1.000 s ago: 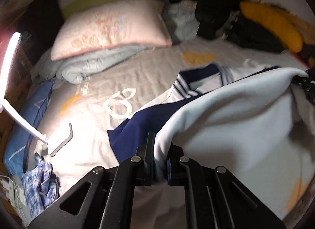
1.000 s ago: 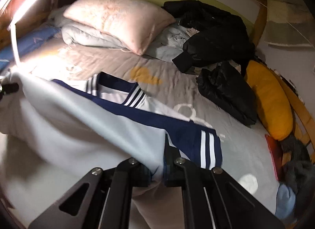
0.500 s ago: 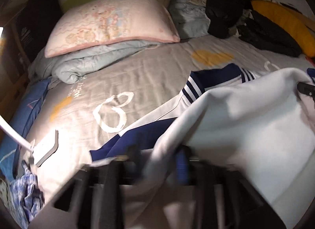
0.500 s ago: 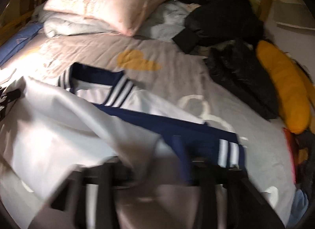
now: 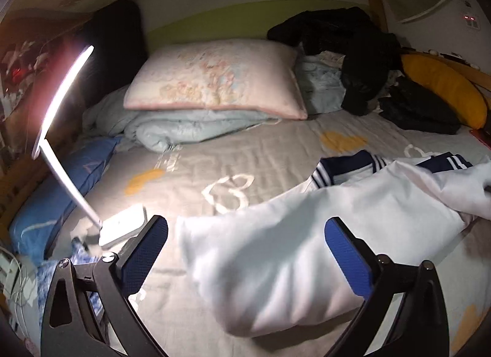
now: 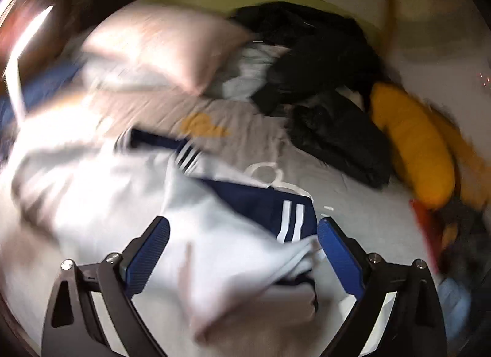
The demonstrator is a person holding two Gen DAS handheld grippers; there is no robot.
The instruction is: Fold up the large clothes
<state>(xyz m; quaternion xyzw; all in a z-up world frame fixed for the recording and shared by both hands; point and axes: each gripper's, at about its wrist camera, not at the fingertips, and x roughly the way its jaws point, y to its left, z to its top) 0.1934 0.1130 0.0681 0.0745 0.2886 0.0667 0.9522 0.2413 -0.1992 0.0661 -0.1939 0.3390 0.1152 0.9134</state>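
Note:
A white garment with navy collar and white stripes (image 5: pixel 307 240) lies folded over on the grey bed sheet (image 5: pixel 245 154). My left gripper (image 5: pixel 245 252) is open, its blue pads either side of the white fabric's left end, holding nothing. In the blurred right wrist view the same garment (image 6: pixel 196 234) lies under my right gripper (image 6: pixel 242 252), which is open too, with the navy striped sleeve (image 6: pixel 276 209) just ahead of it.
A pink pillow (image 5: pixel 214 77) on a pale blue quilt (image 5: pixel 190 126) sits at the head of the bed. Black clothes (image 5: pixel 353 50) and an orange cushion (image 5: pixel 442 87) lie far right. A lit desk lamp (image 5: pixel 61 129) stands at left beside a blue pillow (image 5: pixel 58 191).
Both grippers have opened and let go of the white garment, which has dropped folded onto the bed. Both grippers have pulled back a little.

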